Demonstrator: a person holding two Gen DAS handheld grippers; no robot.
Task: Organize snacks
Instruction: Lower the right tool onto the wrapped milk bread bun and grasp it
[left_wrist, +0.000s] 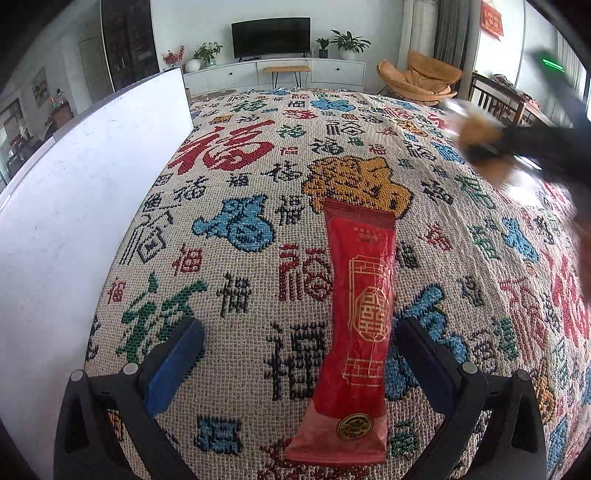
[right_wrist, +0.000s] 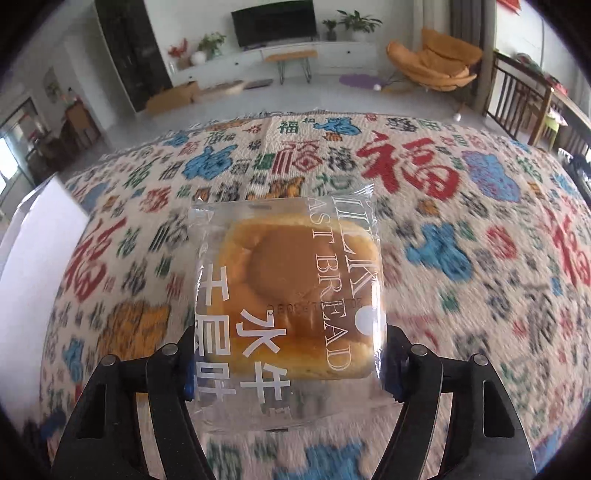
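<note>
A long red snack packet (left_wrist: 356, 328) lies flat on the patterned tablecloth (left_wrist: 240, 177), pointing away from me. My left gripper (left_wrist: 295, 358) is open, its fingers on either side of the packet's near half, not touching it. My right gripper (right_wrist: 290, 354) is shut on a clear-wrapped milk toast bread (right_wrist: 291, 295) and holds it above the cloth (right_wrist: 461, 221). The right gripper with the bread also shows blurred in the left wrist view (left_wrist: 487, 140), at the far right.
A white box (left_wrist: 74, 221) with a tall flat wall stands along the table's left side; its corner shows in the right wrist view (right_wrist: 33, 251). Beyond the table's far edge are a TV cabinet (left_wrist: 273, 72) and an orange chair (left_wrist: 421, 79).
</note>
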